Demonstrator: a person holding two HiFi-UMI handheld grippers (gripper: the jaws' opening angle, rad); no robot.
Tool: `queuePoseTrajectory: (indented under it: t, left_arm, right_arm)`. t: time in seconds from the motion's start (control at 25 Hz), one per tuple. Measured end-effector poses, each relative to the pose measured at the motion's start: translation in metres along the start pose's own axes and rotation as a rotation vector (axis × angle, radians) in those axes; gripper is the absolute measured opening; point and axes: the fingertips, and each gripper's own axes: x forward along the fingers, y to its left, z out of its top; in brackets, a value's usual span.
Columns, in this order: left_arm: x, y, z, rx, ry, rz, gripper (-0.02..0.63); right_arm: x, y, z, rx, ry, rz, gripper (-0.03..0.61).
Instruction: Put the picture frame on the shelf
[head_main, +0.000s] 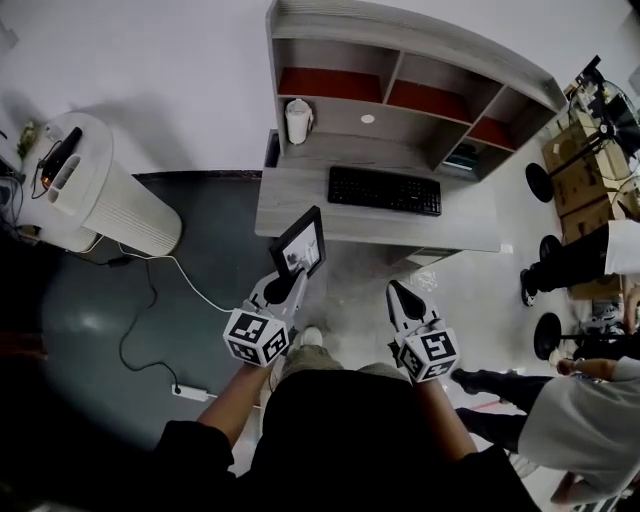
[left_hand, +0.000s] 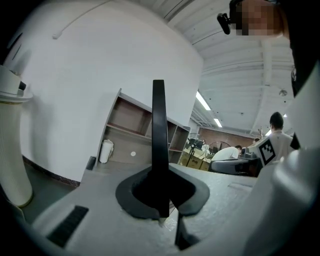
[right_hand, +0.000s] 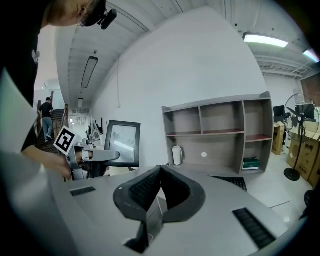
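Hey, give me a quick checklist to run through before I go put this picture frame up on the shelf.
1. Grip on picture frame: ok, the left gripper has its jaws clamped on the lower edge.
2. Right gripper free: ok, jaws together, nothing between them.
3. Room on shelf: ok, the upper compartments look bare.
4. Shelf within reach: not ok, both grippers are short of the desk.
5. Clearance over keyboard and white jug: cannot tell.

The head view looks steeply down from above the person onto the tabletop and the shelf at its far edge. Both gripper views look almost level along their own jaws from short of the near edge. All three views share the shelf.
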Motion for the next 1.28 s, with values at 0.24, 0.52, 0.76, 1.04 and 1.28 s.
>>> queuePoseTrajectory:
  t: [0.24, 0.52, 0.76, 1.04, 1.28]
  left_arm:
    - [-0.001, 0.036, 0.008, -0.025, -0.021, 0.024, 0.031]
    - [0.002, 0.046, -0.007, -0.077, 0.008, 0.034, 0.031]
    - [0.037, 0.058, 0.006, -0.065, 0.011, 0.037, 0.031]
    - [0.107, 0.079, 0.034, -0.024, 0.034, 0.029, 0.031]
    - [0.187, 0.097, 0.07, 0.005, 0.073, -0.039, 0.031]
  right_arm:
    - [0.033, 0.01, 0.003, -0.008, 0.021, 0.006, 0.011]
    - [0.056, 0.008, 0.0, -0.013, 0.027, 0.032, 0.011]
    - [0.086, -0.012, 0.01, -0.015, -0.002, 0.073, 0.011]
    - [0.15, -0.067, 0.044, 0.008, -0.048, 0.106, 0.011]
    - [0.201, -0.124, 0.081, 0.027, -0.085, 0.123, 0.011]
